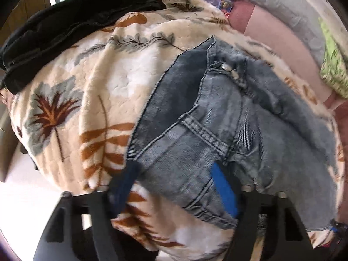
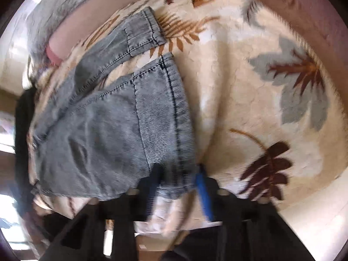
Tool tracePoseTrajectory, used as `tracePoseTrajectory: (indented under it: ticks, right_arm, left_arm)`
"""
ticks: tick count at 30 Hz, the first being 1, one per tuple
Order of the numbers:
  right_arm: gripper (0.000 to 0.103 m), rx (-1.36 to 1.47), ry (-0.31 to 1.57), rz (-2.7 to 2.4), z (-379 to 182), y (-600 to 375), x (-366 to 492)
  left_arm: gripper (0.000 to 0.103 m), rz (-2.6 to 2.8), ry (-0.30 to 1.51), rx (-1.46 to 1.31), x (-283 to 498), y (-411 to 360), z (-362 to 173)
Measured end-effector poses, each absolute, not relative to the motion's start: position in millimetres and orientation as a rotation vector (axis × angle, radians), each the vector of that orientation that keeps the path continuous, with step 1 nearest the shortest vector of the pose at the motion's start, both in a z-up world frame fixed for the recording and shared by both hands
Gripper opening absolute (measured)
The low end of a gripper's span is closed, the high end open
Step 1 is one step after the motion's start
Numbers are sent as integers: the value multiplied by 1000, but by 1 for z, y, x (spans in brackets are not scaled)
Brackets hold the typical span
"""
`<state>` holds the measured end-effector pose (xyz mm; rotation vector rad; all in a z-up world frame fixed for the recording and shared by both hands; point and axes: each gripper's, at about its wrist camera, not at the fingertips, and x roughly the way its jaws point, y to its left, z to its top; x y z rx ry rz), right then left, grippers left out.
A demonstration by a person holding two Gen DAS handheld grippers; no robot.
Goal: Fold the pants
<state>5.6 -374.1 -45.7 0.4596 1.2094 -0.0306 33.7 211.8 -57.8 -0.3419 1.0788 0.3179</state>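
Observation:
Grey-blue denim pants (image 1: 230, 117) lie on a cream blanket with leaf prints (image 1: 87, 82). In the left wrist view the waistband with its metal button (image 1: 226, 67) faces away. My left gripper (image 1: 174, 180) is open, its two blue-padded fingers straddling the near edge of the waist area. In the right wrist view the pants (image 2: 108, 126) show both leg hems, one at the top (image 2: 143, 32). My right gripper (image 2: 178, 178) is open, with the near leg hem between its fingers. The frames are motion-blurred.
A black garment (image 1: 71, 24) lies at the far left of the blanket. A pink sheet (image 1: 280, 43), a grey pillow (image 1: 282, 6) and a green cloth (image 1: 332, 65) lie beyond the pants. The blanket's edge drops to a pale floor (image 2: 315, 213).

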Motion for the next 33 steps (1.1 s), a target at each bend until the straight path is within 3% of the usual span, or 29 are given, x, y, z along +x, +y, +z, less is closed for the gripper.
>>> tracePoseTrajectory:
  ticks: [1, 3, 6, 10, 13, 15, 16, 19, 20, 21, 23, 24, 25, 29, 30, 32, 33]
  right_arm:
    - [27, 410, 1208, -31, -42, -369, 5]
    - [25, 269, 1188, -51, -32, -353, 4]
    - [23, 97, 1128, -81, -10, -330, 0]
    - [23, 28, 1024, -110, 15, -327, -15]
    - [28, 37, 1103, -130, -17, -333, -16]
    - [39, 45, 1233, -144, -53, -341, -7]
    - [39, 108, 1251, -129, -64, -350, -7]
    - [49, 277, 1163, -94, -44, -374, -15]
    - [62, 315, 1100, -82, -32, -381, -16]
    - [73, 325, 1056, -78, -22, -385, -14]
    - [75, 323, 1014, -77, -4, -388, 2]
    - [75, 329, 1003, -52, 0, -388, 12]
    - [75, 329, 1004, -35, -1, -387, 22]
    - [72, 288, 1157, -83, -40, -378, 92]
    - [46, 319, 1222, -55, -56, -379, 103]
    - [32, 231, 1247, -47, -68, -363, 113]
    - [20, 156, 1231, -51, -61, -353, 111]
  left_arm:
    - [48, 332, 1085, -317, 34, 211, -58]
    - [39, 338, 1096, -285, 37, 215, -59]
    - [16, 348, 1114, -224, 40, 218, -57]
    - [2, 338, 1128, -171, 42, 219, -49]
    - [0, 351, 1144, -104, 30, 212, -48]
    - [0, 345, 1171, -98, 25, 214, -52]
    - [0, 343, 1173, -104, 24, 216, -51]
    - [0, 347, 1120, -55, 19, 216, -33]
    - [0, 336, 1084, -50, 17, 215, -24]
    - [2, 324, 1060, -42, 18, 213, -15]
    - [24, 274, 1017, -35, 25, 205, -2]
    - [57, 247, 997, -41, 30, 202, 1]
    - [76, 234, 982, -38, 37, 197, 2]
    - [76, 202, 1042, 1, 59, 177, -19]
    - [76, 207, 1087, 9, 64, 176, -31]
    - [77, 211, 1150, 8, 68, 176, -54]
    - [78, 215, 1130, -1, 70, 177, -52]
